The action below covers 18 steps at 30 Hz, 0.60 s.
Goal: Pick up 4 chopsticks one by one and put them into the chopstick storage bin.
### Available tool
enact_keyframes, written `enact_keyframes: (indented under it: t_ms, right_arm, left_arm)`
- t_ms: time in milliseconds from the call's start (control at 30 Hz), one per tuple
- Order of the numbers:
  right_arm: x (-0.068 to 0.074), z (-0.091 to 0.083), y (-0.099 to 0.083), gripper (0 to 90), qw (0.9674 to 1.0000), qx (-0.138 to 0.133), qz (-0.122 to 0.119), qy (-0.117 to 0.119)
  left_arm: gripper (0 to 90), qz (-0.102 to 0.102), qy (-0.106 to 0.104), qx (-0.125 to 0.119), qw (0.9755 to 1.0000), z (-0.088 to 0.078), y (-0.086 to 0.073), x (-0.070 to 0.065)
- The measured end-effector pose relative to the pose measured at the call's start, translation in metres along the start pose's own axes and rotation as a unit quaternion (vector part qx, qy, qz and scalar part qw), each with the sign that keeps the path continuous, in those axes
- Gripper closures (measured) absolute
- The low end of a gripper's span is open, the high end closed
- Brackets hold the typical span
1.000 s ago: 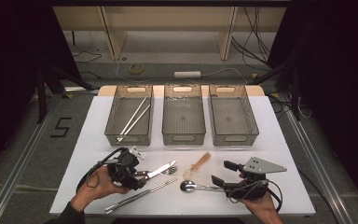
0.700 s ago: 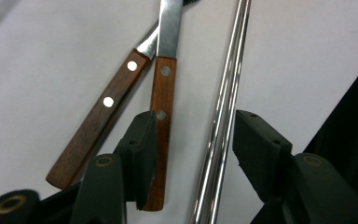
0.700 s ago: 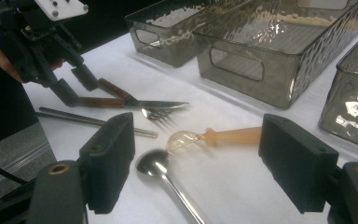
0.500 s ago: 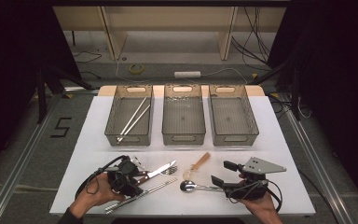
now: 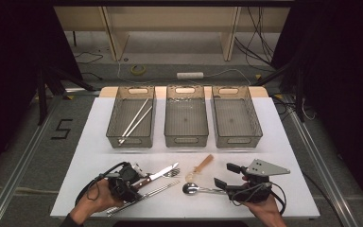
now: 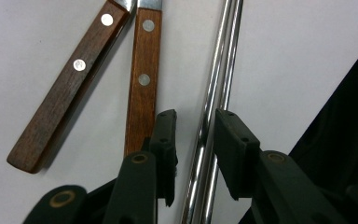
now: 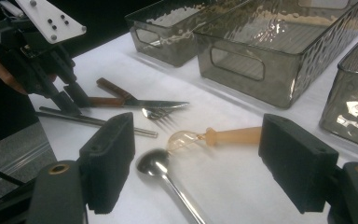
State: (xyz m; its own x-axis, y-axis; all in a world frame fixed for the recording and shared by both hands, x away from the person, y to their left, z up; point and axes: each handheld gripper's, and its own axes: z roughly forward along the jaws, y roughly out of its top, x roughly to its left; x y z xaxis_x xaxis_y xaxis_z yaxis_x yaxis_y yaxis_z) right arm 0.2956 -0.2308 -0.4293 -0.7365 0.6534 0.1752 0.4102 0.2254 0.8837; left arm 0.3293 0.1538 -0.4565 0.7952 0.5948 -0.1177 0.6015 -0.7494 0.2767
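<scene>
Colours here are pretty muted: white tabletop (image 5: pixel 283 156), three smoky grey see-through plastic bins (image 5: pixel 185 120) with a rippled texture, shiny silver metal chopsticks (image 6: pixel 214 102), brown wooden knife handles (image 6: pixel 142 84) with silver rivets, a translucent amber plastic spoon (image 7: pixel 214 136), and matte black gripper jaws.

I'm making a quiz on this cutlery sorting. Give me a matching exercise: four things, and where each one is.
Things:
1. metal chopsticks on the table
2. steel spoon
3. chopsticks already sorted
4. middle bin

Places or states:
A. in the left bin
B. between the left tongs
C. empty
D. in front of the right tongs

Pairs: 1-B, 2-D, 3-A, 4-C
</scene>
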Motion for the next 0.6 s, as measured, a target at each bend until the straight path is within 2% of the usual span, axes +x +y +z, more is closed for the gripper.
enact_keyframes:
  t_ms: [600]
  right_arm:
    - [0.0002,0.0005,-0.0001,28.0,1.0,0.001,0.0,0.0]
  left_arm:
    - [74.3,0.003,0.003,0.016,0.9999,0.0053,-0.0034,-0.0003]
